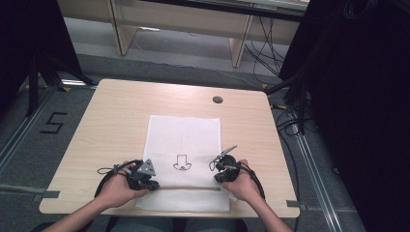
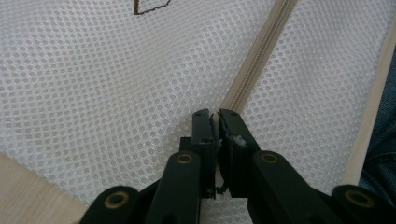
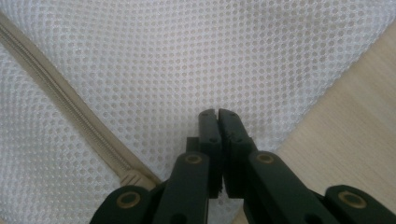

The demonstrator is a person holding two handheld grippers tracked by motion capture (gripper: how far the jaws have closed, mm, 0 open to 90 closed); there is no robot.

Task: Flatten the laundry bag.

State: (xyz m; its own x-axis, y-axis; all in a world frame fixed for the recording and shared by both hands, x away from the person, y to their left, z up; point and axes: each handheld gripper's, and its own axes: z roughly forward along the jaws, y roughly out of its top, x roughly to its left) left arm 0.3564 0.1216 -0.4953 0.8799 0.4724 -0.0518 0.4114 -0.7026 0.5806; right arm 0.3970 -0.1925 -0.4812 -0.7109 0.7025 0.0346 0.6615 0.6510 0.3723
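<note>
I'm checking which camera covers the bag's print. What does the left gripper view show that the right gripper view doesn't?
Left gripper view alone: a corner of the brown printed outline and the left gripper, shut at the zipper's near end. Right gripper view alone: the right gripper, shut on the mesh beside the zipper's end stop. Both: the white mesh bag, its beige zipper and the wooden table.
</note>
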